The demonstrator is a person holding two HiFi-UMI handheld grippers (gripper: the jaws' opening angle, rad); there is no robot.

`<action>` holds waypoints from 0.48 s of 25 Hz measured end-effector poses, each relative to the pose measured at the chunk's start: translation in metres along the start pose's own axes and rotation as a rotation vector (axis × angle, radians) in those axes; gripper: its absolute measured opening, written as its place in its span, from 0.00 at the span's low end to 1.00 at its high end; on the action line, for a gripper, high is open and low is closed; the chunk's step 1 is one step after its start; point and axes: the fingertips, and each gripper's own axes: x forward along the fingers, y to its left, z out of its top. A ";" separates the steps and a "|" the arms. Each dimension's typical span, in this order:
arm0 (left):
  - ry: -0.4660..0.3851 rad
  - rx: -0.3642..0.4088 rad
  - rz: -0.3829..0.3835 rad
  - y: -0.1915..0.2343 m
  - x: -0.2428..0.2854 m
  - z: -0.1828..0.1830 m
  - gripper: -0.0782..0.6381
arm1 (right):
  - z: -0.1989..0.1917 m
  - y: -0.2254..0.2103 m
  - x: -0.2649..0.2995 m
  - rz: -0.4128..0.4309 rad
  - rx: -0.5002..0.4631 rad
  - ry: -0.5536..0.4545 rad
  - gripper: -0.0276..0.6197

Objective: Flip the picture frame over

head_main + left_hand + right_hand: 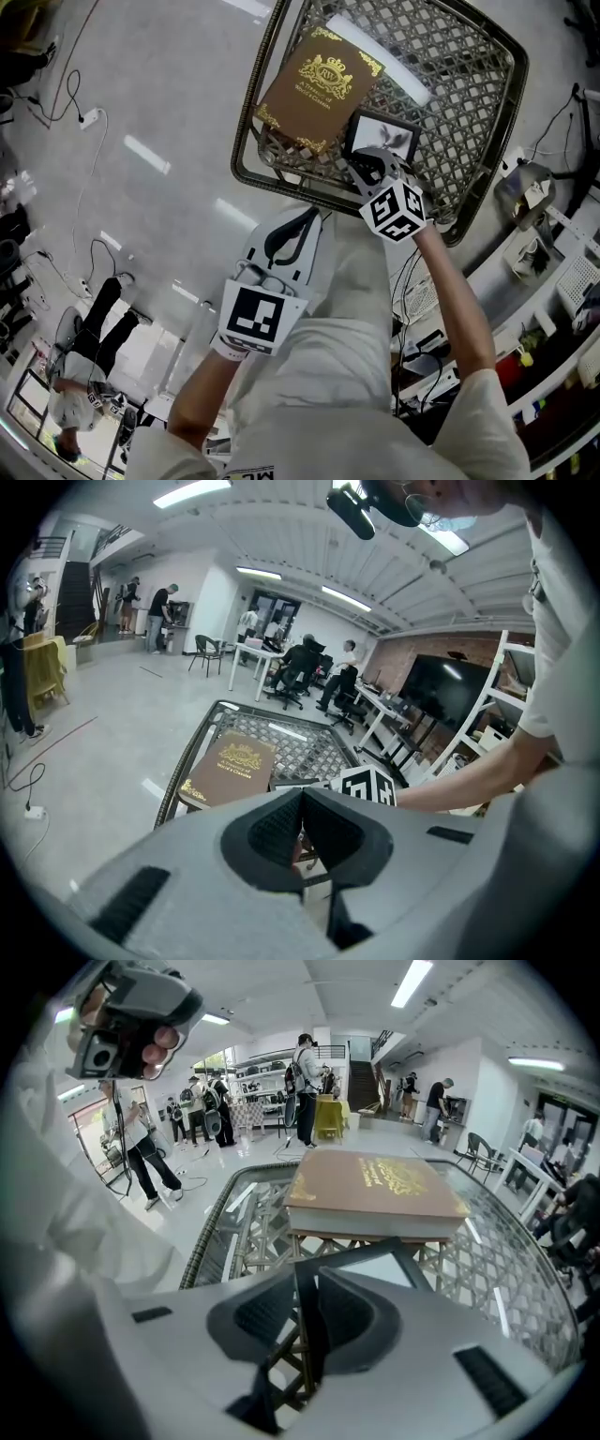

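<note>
The picture frame [382, 131] is black-edged with a pale picture and lies on the lattice tabletop [246, 122], just beside the brown gold-printed book [317, 86]. My right gripper [367, 167] reaches down to the frame's near side. In the right gripper view its jaws [305, 1312] are closed on the frame's black edge, and the pale panel [380, 1265] stretches away toward the book [375, 1185]. My left gripper [292, 225] hangs short of the table's near rim, shut and holding nothing. The left gripper view [302, 832] looks at the book [230, 766] and the right gripper's marker cube [366, 785].
The table is a dark lattice with a rope-like rim [211, 1232], standing on a glossy grey floor. Shelving and cables [553, 281] crowd the right side. Several people, chairs and desks [300, 667] stand farther off in the room.
</note>
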 end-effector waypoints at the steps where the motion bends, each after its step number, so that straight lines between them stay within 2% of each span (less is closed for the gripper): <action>1: 0.001 0.006 0.000 0.001 -0.001 -0.001 0.14 | -0.001 0.000 0.001 -0.001 -0.008 0.006 0.18; 12: 0.000 0.016 -0.006 0.005 -0.002 -0.001 0.14 | -0.007 0.000 0.008 -0.025 -0.090 0.028 0.17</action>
